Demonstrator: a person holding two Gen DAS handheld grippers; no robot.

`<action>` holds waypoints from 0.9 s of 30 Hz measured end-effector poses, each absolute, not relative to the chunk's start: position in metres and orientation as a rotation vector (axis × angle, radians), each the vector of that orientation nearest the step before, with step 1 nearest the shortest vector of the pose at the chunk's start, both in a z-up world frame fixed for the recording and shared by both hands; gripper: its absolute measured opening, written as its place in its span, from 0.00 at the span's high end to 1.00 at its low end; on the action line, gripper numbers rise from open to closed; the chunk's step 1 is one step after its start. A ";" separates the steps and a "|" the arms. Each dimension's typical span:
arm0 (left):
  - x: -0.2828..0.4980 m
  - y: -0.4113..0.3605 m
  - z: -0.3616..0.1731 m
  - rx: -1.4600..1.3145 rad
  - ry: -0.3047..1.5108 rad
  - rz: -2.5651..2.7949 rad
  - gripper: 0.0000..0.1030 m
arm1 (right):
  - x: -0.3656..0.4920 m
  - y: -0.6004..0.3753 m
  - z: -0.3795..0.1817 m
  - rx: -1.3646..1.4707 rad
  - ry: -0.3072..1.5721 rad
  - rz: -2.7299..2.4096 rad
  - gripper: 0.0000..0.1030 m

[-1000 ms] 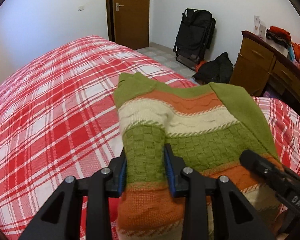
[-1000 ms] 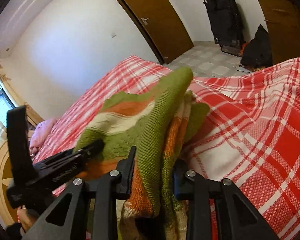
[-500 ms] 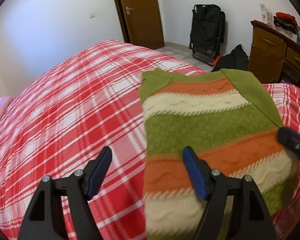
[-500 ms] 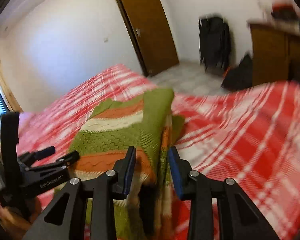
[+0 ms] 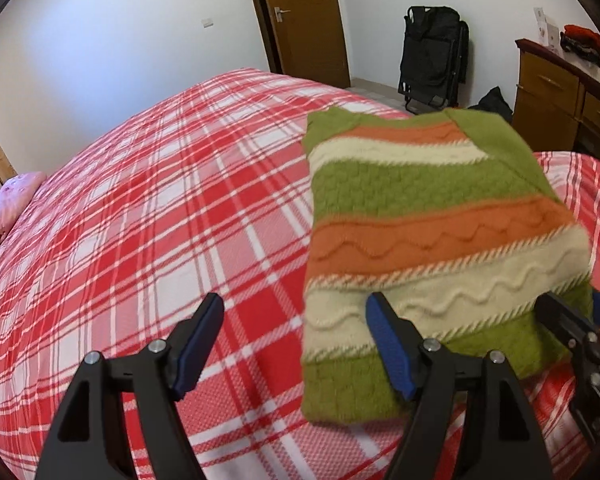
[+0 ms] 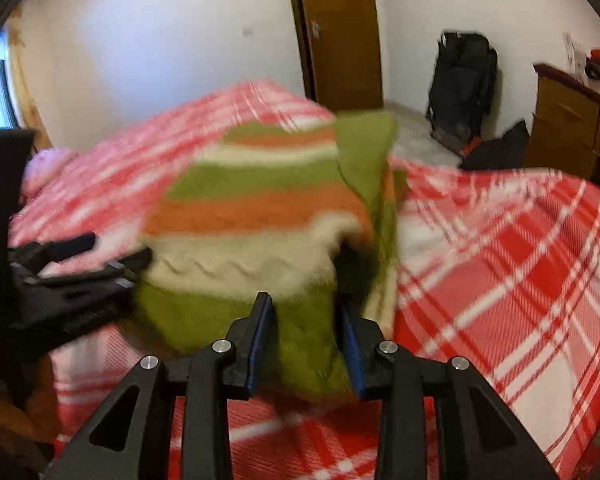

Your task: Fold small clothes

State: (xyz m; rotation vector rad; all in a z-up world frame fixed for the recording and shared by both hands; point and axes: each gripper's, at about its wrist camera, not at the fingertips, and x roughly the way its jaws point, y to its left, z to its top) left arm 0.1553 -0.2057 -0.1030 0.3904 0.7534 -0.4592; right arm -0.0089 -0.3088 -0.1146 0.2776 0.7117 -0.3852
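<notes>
A folded knit sweater point(image 5: 428, 224) with green, orange and cream stripes lies flat on the red plaid bed point(image 5: 160, 220). My left gripper point(image 5: 296, 340) is open and empty at the sweater's near left corner, one finger over the bedspread and one at the sweater's edge. My right gripper point(image 6: 304, 332) is partly open around the sweater's point(image 6: 260, 216) near green hem, and this view is blurred. The right gripper also shows in the left wrist view point(image 5: 580, 332) at the sweater's near right corner.
A brown door point(image 5: 304, 16) stands at the back. A black folded chair point(image 5: 432, 56) leans on the wall. A wooden dresser point(image 5: 560, 92) with things on top stands at the right. A pink pillow point(image 5: 12, 204) lies at the bed's left edge.
Both grippers have opened and let go of the sweater, which now lies flat on the bed. Both have drawn back towards its near edge.
</notes>
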 end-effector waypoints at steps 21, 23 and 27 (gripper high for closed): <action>0.104 -0.162 -0.085 0.353 0.798 -0.373 0.16 | -0.089 -0.280 -0.071 0.310 0.569 -0.391 0.43; 0.094 -0.155 -0.077 0.339 0.782 -0.375 0.14 | -0.093 -0.274 -0.065 0.305 0.569 -0.385 0.43; 0.074 -0.140 -0.059 0.295 0.753 -0.379 0.06 | -0.104 -0.265 -0.055 0.322 0.550 -0.400 0.43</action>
